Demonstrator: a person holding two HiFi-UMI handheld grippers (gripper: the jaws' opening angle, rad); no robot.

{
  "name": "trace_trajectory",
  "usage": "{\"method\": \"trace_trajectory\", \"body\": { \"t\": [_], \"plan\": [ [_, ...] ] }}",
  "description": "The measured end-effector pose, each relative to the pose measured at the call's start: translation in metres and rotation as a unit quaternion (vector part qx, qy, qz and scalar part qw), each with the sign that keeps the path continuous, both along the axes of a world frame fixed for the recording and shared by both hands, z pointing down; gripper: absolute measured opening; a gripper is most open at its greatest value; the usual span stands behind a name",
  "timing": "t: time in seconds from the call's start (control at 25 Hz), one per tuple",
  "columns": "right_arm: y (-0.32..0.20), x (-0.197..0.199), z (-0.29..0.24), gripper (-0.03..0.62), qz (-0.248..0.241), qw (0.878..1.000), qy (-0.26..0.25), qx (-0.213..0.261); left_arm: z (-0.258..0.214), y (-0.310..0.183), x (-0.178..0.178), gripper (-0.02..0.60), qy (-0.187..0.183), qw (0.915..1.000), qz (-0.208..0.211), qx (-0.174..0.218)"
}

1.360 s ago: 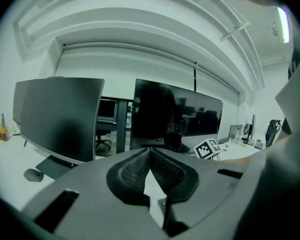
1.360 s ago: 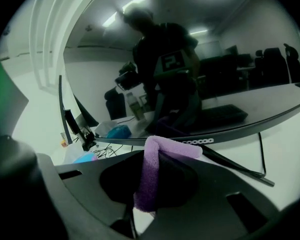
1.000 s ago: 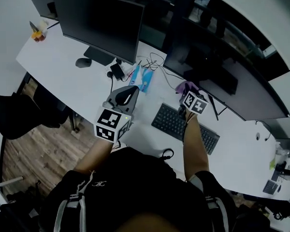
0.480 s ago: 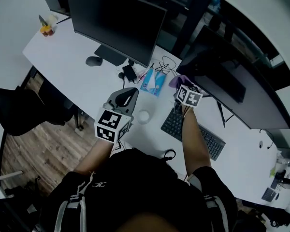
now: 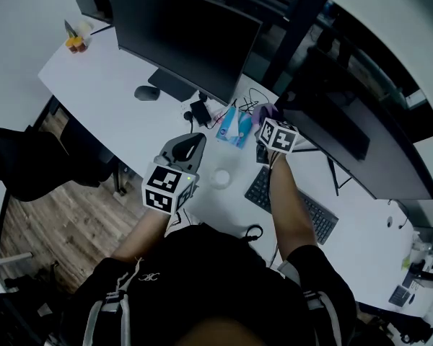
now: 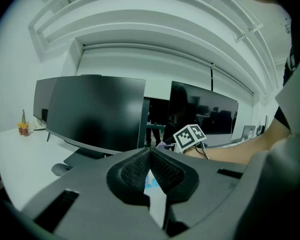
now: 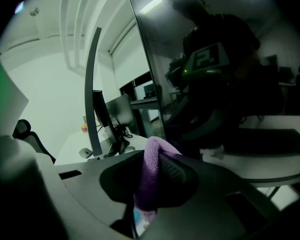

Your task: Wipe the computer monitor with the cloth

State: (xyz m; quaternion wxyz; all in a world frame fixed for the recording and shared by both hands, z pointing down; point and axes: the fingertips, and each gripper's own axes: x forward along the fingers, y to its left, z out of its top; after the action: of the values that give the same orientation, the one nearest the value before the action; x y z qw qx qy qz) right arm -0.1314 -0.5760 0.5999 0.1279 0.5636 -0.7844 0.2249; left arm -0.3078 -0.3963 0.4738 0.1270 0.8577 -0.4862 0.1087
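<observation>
**R gripper holds cloth at the monitor, L gripper shut and empty**

R gripper is closed on the purple cloth: the cloth is pinched btw. both pads and a fold stands up above them. In head view the cloth shows as a small purple patch at the tip of this gripper, at the left end of the right monitor, over the back part of the desk. In R gripper view the dark glossy screen fills the right side and mirrors the person w/ a gripper. If the cloth touches the glass, I cannot tell. L gripper has its jaws pressed together w/ nothing btw. them. It hangs over the front edge of the desk and points to the left monitor. Keyboard lies partly under the R forearm, near the front edge. Blue packet lies just left of R gripper. Mouse lies beside the left monitor's stand.
</observation>
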Motion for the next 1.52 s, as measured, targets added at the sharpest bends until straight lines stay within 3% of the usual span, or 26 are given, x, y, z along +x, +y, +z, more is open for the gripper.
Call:
{"method": "trace_trajectory", "body": {
  "t": [0.68, 1.12, 1.52],
  "plan": [
    [-0.009, -0.013, -0.115, 0.074, 0.029, 0.993, 0.010, 0.114, -0.011, 0.011, -0.001, 0.012, 0.011, 0.9997, -0.015, 0.014],
    [0.001, -0.012, -0.220, 0.074, 0.065, 0.976, -0.016, 0.207, -0.024, 0.015, 0.001, 0.012, 0.017, 0.9992, -0.018, 0.030],
    [0.022, 0.001, -0.291, 0.074, 0.057, 0.963, -0.008, 0.263, -0.035, 0.015, 0.026, 0.012, 0.023, 0.9988, 0.009, 0.043]
  ]
}}
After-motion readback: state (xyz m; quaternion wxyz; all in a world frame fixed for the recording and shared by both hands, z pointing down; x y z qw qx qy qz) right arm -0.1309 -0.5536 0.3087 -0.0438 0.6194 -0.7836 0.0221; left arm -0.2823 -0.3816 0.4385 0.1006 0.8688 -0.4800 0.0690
